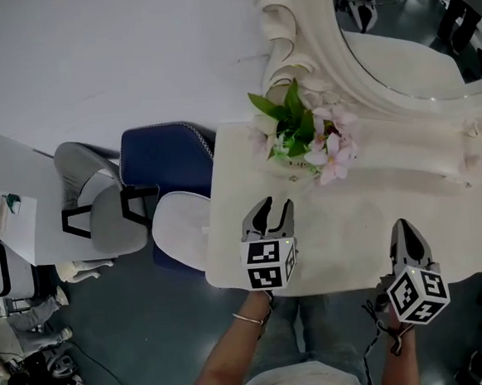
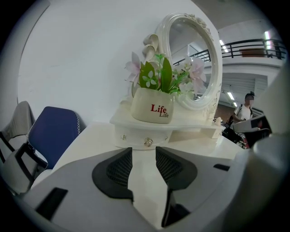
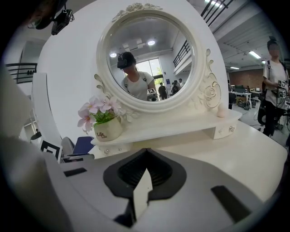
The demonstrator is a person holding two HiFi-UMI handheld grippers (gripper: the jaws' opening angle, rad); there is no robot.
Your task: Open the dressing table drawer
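The white dressing table [image 1: 351, 220] carries a raised shelf [image 1: 413, 166] under an oval mirror [image 1: 412, 41]. In the left gripper view a small drawer [image 2: 136, 137] with a crystal knob [image 2: 148, 142] sits under the shelf's left end, below the flower pot [image 2: 152, 110]. My left gripper [image 1: 274, 206] [image 2: 144, 152] hovers open over the tabletop, pointed at that drawer and a short way from it, with nothing between its jaws. My right gripper [image 1: 403, 226] [image 3: 146, 152] is shut and empty near the table's front right edge. A second drawer [image 3: 225, 131] shows at the shelf's right end.
The pot of pink flowers [image 1: 303, 141] stands on the shelf's left end. A blue chair [image 1: 164, 160], a grey chair [image 1: 101, 207] and a white stool [image 1: 181, 225] crowd the table's left side. People stand in the background of the right gripper view.
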